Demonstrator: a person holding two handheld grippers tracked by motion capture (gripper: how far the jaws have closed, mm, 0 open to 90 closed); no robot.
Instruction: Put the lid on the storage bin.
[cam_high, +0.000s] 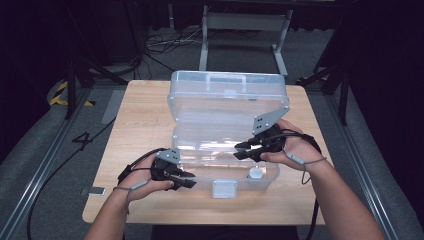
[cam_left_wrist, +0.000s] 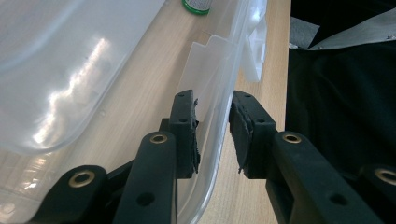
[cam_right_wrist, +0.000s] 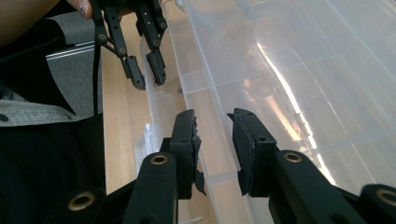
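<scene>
A pale wooden table (cam_high: 140, 115) stands in a dim room, dark floor and cables around it, a metal stand behind; on it sits a clear plastic storage box (cam_high: 225, 165), its lid (cam_high: 227, 92) raised and leaning back. From the jaws outward: the left gripper (cam_high: 185, 178) has its jaws partly apart and straddling the box's front wall near the left corner, one pad inside and one outside; in the left gripper view the clear wall (cam_left_wrist: 212, 112) runs up through the gap and neither pad seems to press it, so I judge it free rather than held. The right gripper (cam_high: 243, 150) also stands partly open, its jaws reaching in over the right part of the tray, apparently one to each side of a clear partition (cam_right_wrist: 205, 105), nothing gripped. The box's long axis runs across the table, from one hand to the other, with its front latch (cam_high: 224, 188) between them; each hand is nearest its own end, the left lower at the front rim. Inside, the tray is nearly bare: a small white piece (cam_high: 256, 173) lies near the front right corner, and the left gripper view catches a green-rimmed round thing (cam_left_wrist: 196, 5) at the far end.
</scene>
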